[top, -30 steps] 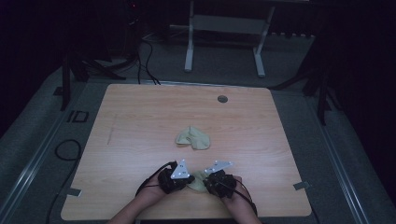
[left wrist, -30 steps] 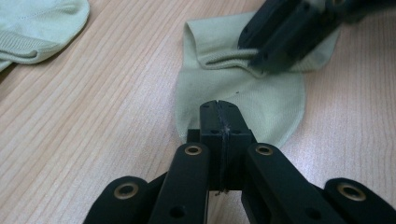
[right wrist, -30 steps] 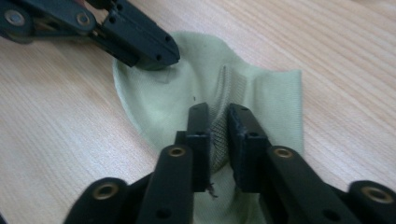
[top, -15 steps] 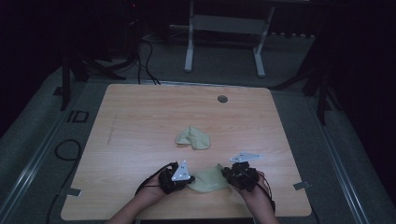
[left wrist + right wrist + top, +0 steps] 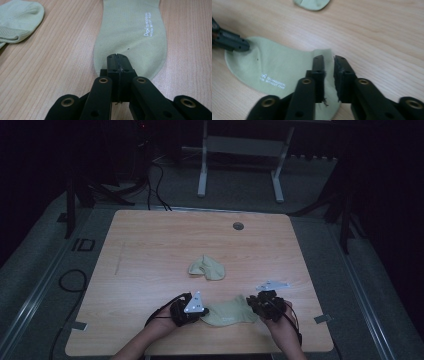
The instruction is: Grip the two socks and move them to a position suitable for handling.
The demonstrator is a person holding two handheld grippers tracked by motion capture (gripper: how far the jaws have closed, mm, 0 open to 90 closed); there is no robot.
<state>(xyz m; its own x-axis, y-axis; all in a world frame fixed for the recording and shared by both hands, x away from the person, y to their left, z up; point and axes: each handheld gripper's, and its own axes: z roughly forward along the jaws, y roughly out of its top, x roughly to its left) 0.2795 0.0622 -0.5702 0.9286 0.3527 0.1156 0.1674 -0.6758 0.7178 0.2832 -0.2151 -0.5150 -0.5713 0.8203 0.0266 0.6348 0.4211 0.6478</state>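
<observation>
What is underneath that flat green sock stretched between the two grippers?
The flat sock lies directly on the wooden table; bare wood shows all round it. Whatever sits beneath the fabric itself is covered.

Around my work: a bare wooden table in a dark room

I see a second, crumpled pale green sock (image 5: 206,268) lying near the middle of the wooden table (image 5: 150,245), and a small round grommet (image 5: 238,226) by its far edge. Beyond the table stands a white metal frame (image 5: 240,160); black cables (image 5: 155,185) trail over the grey floor at far left.
</observation>
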